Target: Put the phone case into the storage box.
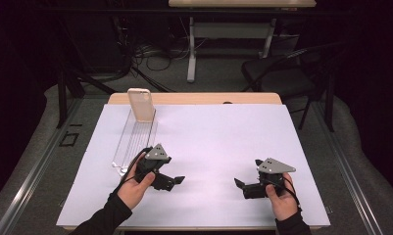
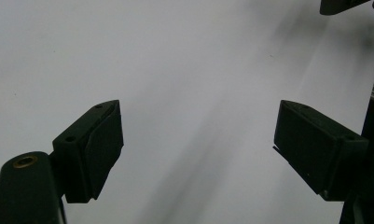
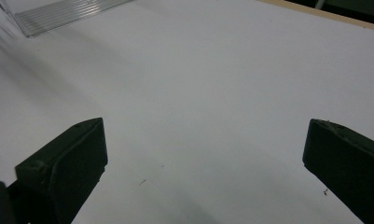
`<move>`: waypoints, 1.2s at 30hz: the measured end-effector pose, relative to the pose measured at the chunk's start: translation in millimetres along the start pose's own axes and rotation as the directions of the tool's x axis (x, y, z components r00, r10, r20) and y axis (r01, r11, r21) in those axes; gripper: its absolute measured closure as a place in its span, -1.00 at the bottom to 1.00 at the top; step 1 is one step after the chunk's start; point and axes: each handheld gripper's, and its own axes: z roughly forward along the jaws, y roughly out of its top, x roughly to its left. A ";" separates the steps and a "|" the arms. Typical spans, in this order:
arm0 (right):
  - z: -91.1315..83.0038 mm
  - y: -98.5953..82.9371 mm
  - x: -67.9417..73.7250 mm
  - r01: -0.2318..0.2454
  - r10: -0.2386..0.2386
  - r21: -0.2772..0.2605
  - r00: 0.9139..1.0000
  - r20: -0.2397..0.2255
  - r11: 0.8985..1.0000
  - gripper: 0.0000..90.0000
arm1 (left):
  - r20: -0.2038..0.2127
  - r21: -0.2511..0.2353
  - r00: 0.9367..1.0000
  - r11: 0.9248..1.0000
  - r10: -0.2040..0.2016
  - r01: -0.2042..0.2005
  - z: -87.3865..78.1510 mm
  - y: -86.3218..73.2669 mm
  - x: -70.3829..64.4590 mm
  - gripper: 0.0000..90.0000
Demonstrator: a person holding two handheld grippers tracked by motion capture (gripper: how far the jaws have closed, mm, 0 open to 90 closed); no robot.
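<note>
Both your left claw [image 1: 177, 180] and right claw [image 1: 239, 183] are spread wide and empty, so swing the left one up toward the phone [image 1: 140, 104] standing at the far end of the clear rack [image 1: 133, 142] beside it, and approach square.

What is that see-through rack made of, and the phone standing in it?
The rack looks like clear plastic, maybe acrylic: you can see the white table cover through it, and its ridges catch the light. The phone shows a pale cream back with a soft, dull look, probably a rubbery or plastic case, though that is hard to tell from this far away.
</note>
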 end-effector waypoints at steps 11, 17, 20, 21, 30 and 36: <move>0.5 -0.2 0.9 0.009 -0.009 0.001 1.000 -0.004 1.000 -1.00 | -0.011 0.016 1.000 0.999 -0.029 0.030 9.0 -14.3 3.2 -0.64; 0.7 -0.4 1.4 0.012 -0.012 0.000 1.000 -0.003 1.000 -1.00 | -0.032 0.023 0.999 0.999 -0.028 0.029 14.0 -21.8 5.5 -0.64; 1.0 -0.5 1.6 0.015 -0.015 0.002 1.000 -0.003 1.000 -1.00 | -0.041 0.014 0.999 0.999 -0.034 0.035 14.2 -23.9 6.7 -0.64; 1.0 -0.6 1.9 0.013 -0.013 0.003 1.000 -0.002 1.000 -1.00 | -0.040 0.012 0.999 0.999 -0.035 0.036 14.3 -24.5 6.9 -0.64; 0.4 -0.6 3.5 0.013 -0.013 0.006 1.000 -0.007 1.000 -1.00 | -0.046 -0.009 0.997 0.998 -0.062 0.062 15.6 -33.7 8.6 -0.64; 1.0 -1.1 3.8 0.020 -0.020 0.010 1.000 -0.008 1.000 -1.00 | -0.049 -0.020 0.996 0.997 -0.072 0.071 16.3 -37.0 10.3 -0.64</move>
